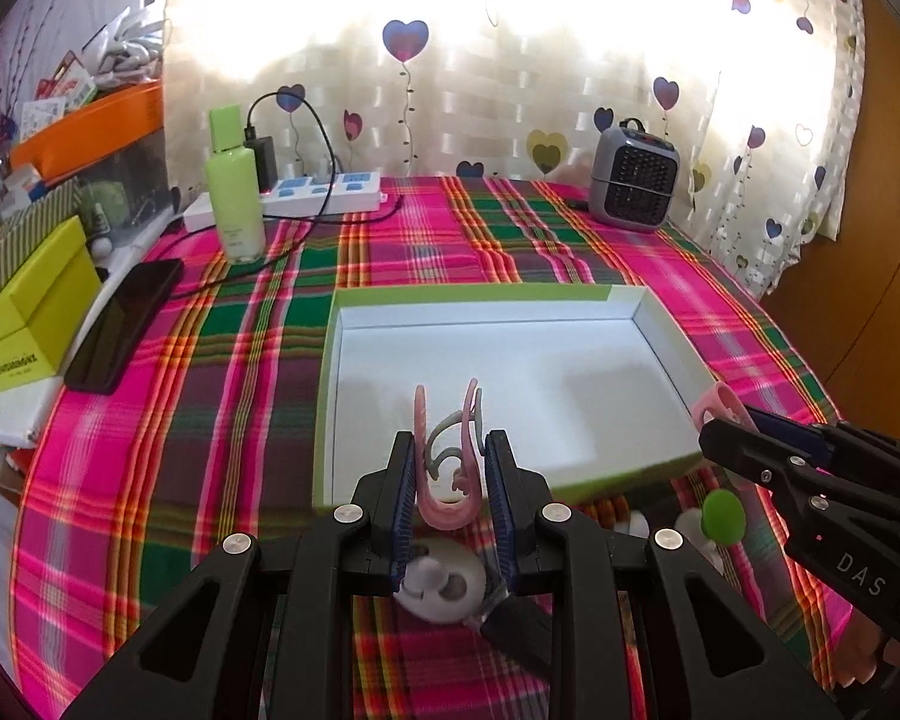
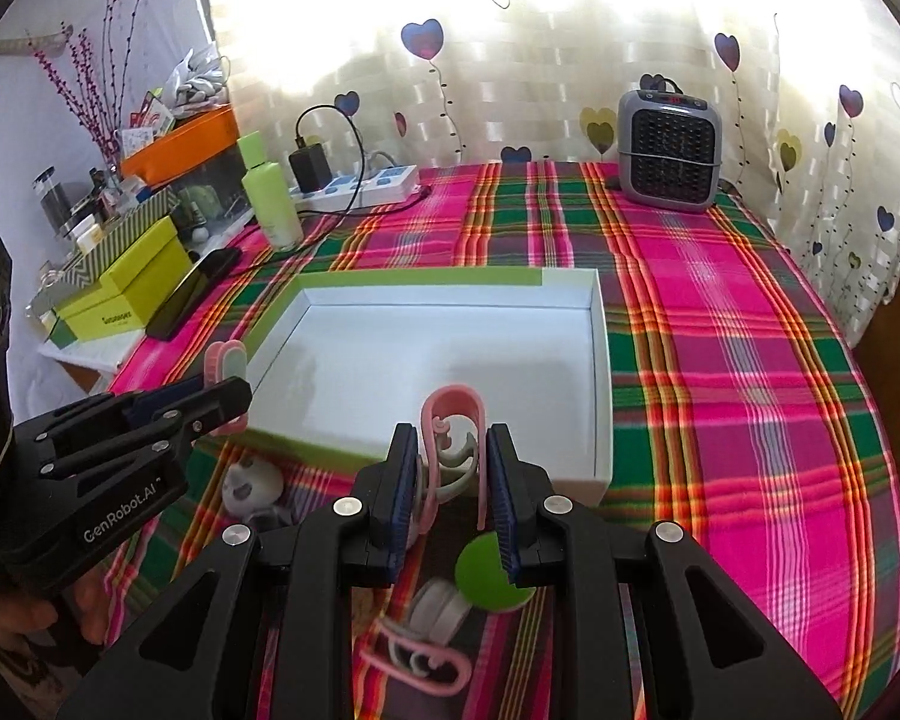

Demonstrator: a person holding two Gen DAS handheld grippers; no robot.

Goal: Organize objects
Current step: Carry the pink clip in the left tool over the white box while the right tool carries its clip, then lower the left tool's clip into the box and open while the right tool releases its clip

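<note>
My left gripper (image 1: 448, 468) is shut on a pink and grey clip (image 1: 447, 450), held above the near edge of a shallow white box with a green rim (image 1: 486, 294). My right gripper (image 2: 453, 474) is shut on a second pink and grey clip (image 2: 455, 438), also above the box's near edge (image 2: 420, 277). Each gripper shows in the other's view, the right one (image 1: 723, 420) at the box's right corner, the left one (image 2: 228, 384) at its left. A third pink clip (image 2: 417, 657), a round green disc (image 2: 487, 576) and small white round items (image 1: 444, 588) lie on the plaid cloth below.
A green bottle (image 1: 234, 192), a power strip with a charger (image 1: 324, 189) and a grey heater (image 1: 633, 177) stand at the back. A dark phone (image 1: 126, 324) and yellow-green boxes (image 1: 30, 306) lie at the left. The plaid table (image 2: 750, 390) drops off at the right.
</note>
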